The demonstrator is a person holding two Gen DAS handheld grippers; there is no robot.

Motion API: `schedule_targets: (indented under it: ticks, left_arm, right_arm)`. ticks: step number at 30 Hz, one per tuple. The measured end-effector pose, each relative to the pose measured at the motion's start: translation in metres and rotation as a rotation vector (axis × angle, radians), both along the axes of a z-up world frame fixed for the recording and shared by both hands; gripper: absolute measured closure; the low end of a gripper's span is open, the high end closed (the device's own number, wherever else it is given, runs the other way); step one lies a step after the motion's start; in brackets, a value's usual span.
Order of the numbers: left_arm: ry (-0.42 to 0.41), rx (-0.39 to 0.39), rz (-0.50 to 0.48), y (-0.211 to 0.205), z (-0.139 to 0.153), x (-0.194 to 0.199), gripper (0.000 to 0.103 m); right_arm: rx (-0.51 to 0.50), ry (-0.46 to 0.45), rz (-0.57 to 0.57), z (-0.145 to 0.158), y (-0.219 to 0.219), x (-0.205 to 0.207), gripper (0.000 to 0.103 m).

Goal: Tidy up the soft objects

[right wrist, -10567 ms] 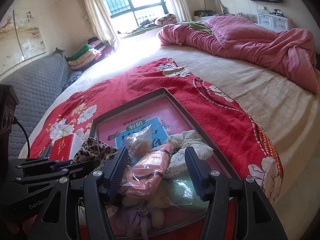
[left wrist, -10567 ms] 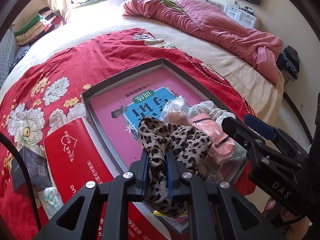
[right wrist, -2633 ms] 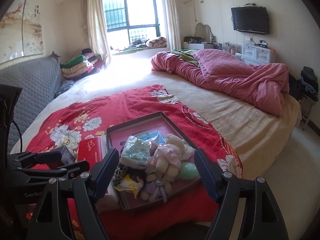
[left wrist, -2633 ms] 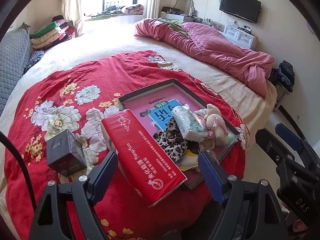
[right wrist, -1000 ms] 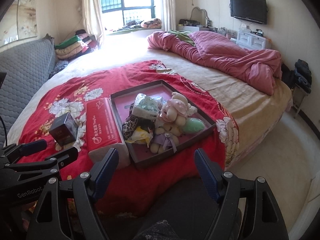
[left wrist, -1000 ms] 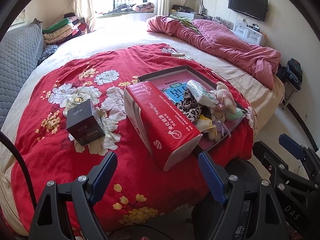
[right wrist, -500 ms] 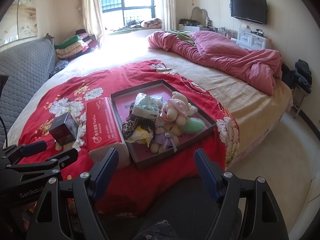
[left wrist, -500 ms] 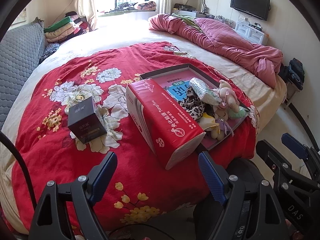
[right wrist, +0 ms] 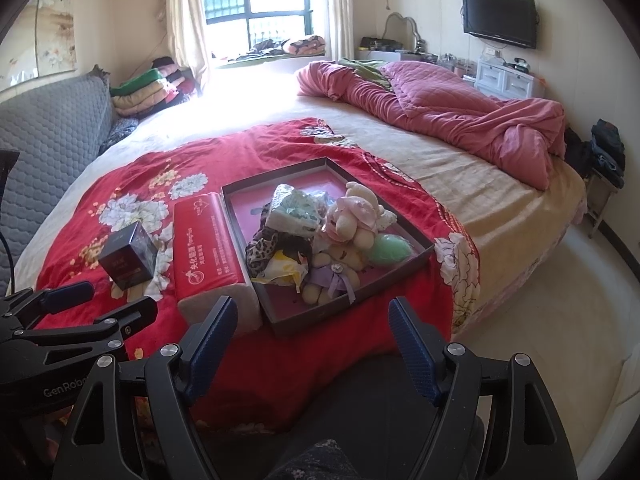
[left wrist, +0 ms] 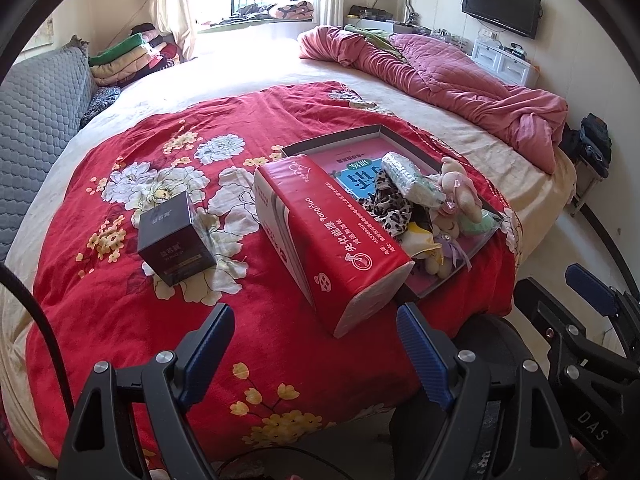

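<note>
A dark shallow tray (right wrist: 416, 236) (left wrist: 372, 133) with a pink bottom lies on the red floral blanket (right wrist: 132, 184) (left wrist: 132, 280). In it are a leopard-print cloth (right wrist: 260, 246) (left wrist: 390, 210), a wrapped tissue pack (right wrist: 294, 208) (left wrist: 404, 176), plush toys (right wrist: 352, 216) (left wrist: 456, 190) and a green soft ball (right wrist: 390, 250). My left gripper (left wrist: 316, 344) is open and empty, held back from the bed's near edge. My right gripper (right wrist: 312, 336) is open and empty, also back from the tray.
A long red tissue package (left wrist: 332, 236) (right wrist: 204, 248) lies left of the tray. A black box (left wrist: 174, 236) (right wrist: 128, 254) stands further left. A pink quilt (right wrist: 440, 112) is bunched at the far right. Folded blankets (right wrist: 148, 88) are stacked by the window. Floor shows right of the bed.
Over the last second both grippers stayed open and drew back slightly; the left view turned a little. Earlier, the left gripper held the leopard cloth, which now lies in the tray.
</note>
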State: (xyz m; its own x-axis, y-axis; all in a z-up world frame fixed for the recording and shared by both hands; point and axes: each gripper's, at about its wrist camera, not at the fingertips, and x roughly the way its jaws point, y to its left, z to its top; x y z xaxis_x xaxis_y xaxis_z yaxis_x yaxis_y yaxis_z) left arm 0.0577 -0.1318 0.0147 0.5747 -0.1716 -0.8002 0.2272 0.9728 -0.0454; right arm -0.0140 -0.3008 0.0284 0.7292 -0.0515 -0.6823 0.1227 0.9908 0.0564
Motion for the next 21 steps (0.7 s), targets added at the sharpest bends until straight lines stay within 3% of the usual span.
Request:
schedule_targets:
  ticks: [16, 21]
  left_arm:
    - [0.005, -0.004, 0.002, 0.001, -0.006, 0.002, 0.020]
    - [-0.004, -0.131, -0.021, 0.016, -0.010, 0.003, 0.020]
  right_arm:
    - [0.008, 0.004, 0.001, 0.000, 0.000, 0.000, 0.024]
    - [0.017, 0.007, 0.028, -0.008, 0.003, 0.006, 0.024]
